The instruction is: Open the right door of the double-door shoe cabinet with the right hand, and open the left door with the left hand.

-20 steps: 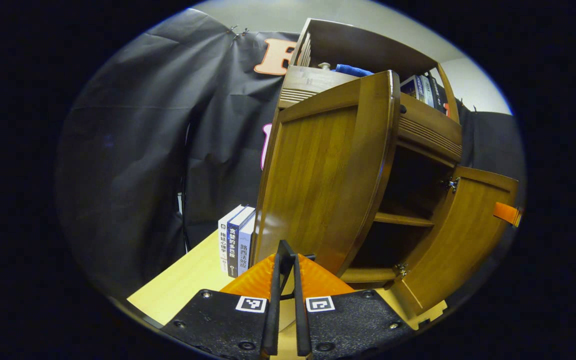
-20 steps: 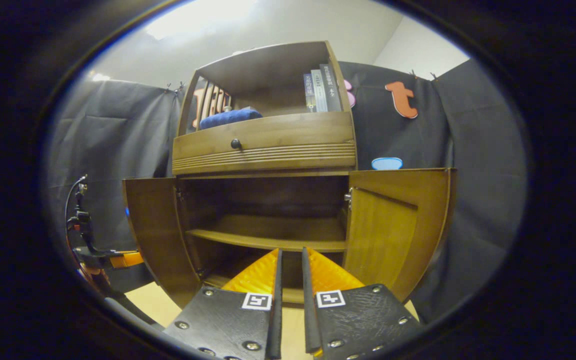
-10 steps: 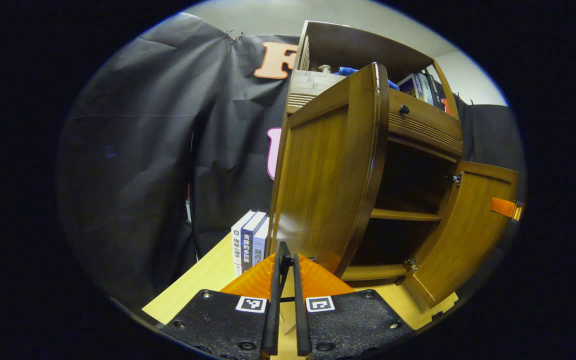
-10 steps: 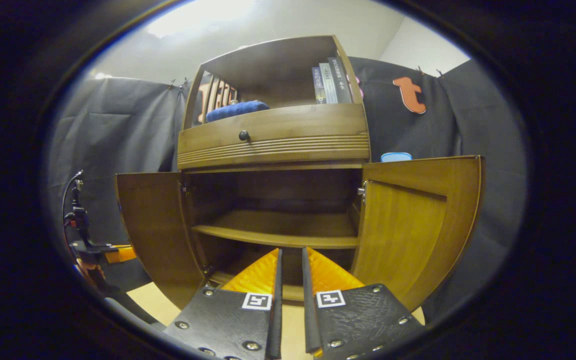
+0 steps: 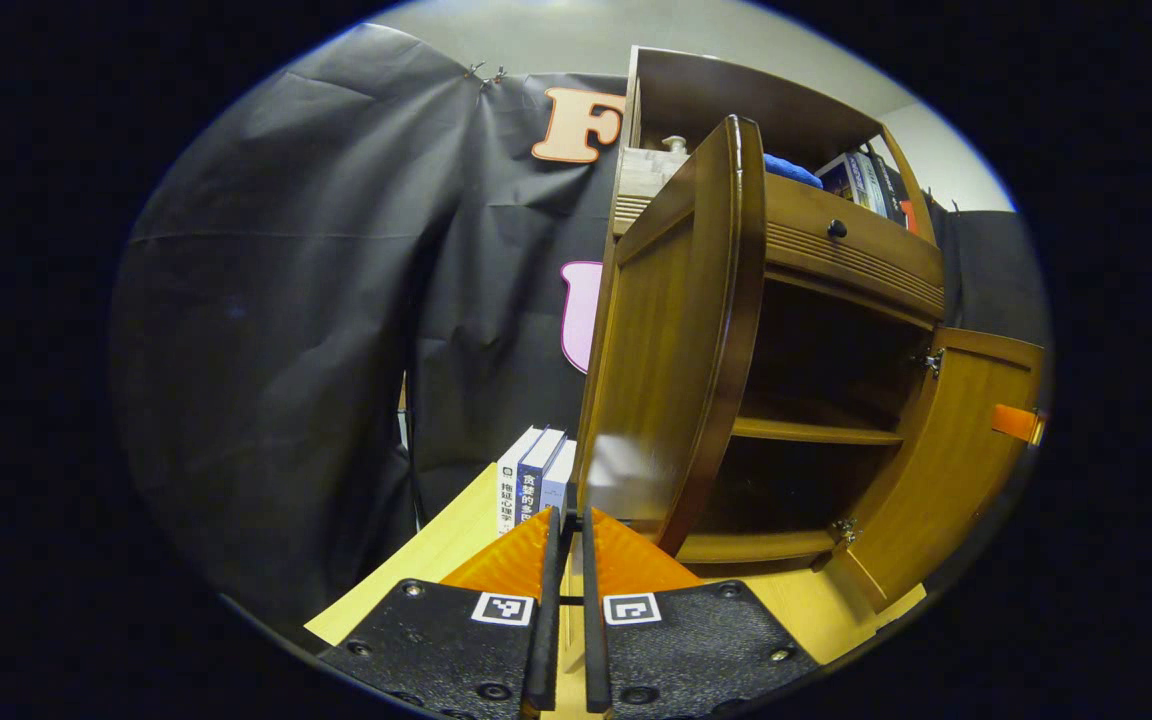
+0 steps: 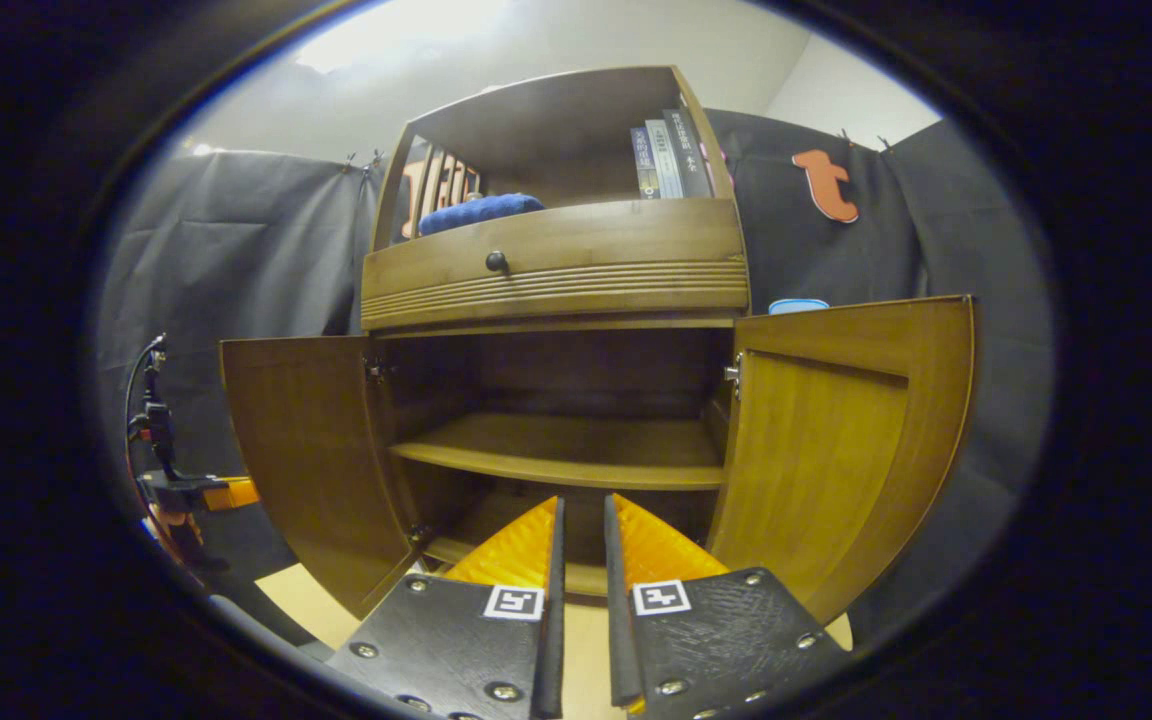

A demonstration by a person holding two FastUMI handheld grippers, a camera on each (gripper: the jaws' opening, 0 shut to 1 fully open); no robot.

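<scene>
**Both doors swung out, grippers free of the cabinet**

Shoe cabinet point(image 6: 556, 290) standing on a pale tabletop point(image 5: 436, 545), seen head-on in the right gripper view. Left door point(image 6: 301, 450) and right door point(image 6: 836, 440) both swung wide, clear of the opening; inner shelf point(image 6: 566, 462) fully exposed, apparently bare. Judged: doors left at this angle because each has been pulled round on its hinge as the task asks, so little or nothing remains to do.

Left gripper point(image 5: 566, 530) low and near, aimed just past the outer face and edge of the left door point(image 5: 676, 340), close beside it but not touching. Jaws together with only a thin slit, nothing between them. Books point(image 5: 534, 480) upright on the tabletop just left of that door.

Right gripper point(image 6: 581, 520) centred in front of the opening, level, pointing at the lower compartment. Jaws nearly together, narrow gap, holding nothing. Apart from both doors.

Drawer point(image 6: 551, 265) above the doors closed; blue cloth point(image 6: 481, 210) and more books point(image 6: 671, 155) on the top shelf.
</scene>
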